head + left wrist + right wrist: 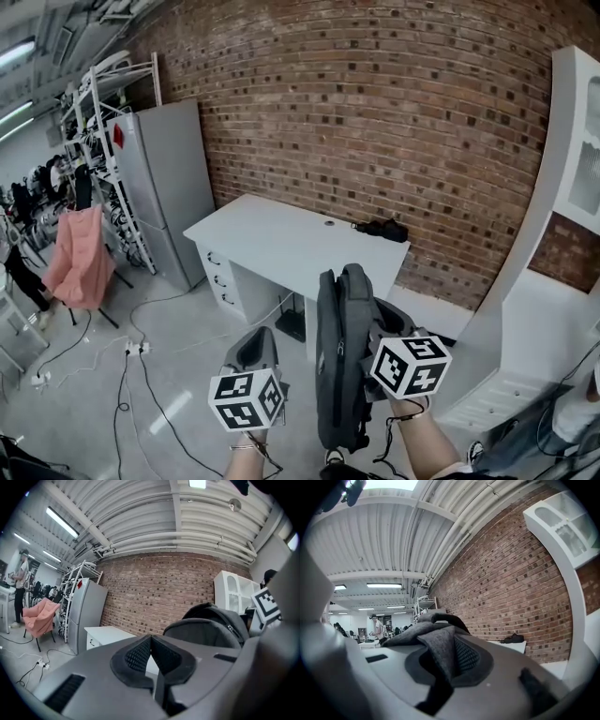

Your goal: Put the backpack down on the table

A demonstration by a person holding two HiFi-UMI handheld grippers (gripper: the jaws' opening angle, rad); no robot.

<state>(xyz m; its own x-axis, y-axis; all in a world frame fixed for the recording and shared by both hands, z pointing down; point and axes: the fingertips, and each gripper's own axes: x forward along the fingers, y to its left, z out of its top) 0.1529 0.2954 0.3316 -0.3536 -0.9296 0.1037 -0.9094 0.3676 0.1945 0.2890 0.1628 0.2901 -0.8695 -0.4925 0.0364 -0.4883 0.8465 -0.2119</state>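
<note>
Backpack, dark grey woven fabric, hangs upright, partly hidden behind right gripper clamped on it; left gripper closed, empty.

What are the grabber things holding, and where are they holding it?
The right gripper pinches the grey backpack by a fold of fabric near its top handle. The left gripper is shut and holds nothing.

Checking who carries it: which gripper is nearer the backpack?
Right. The right gripper is shut on the backpack; the left gripper is apart, at its left, shut and empty.
</note>
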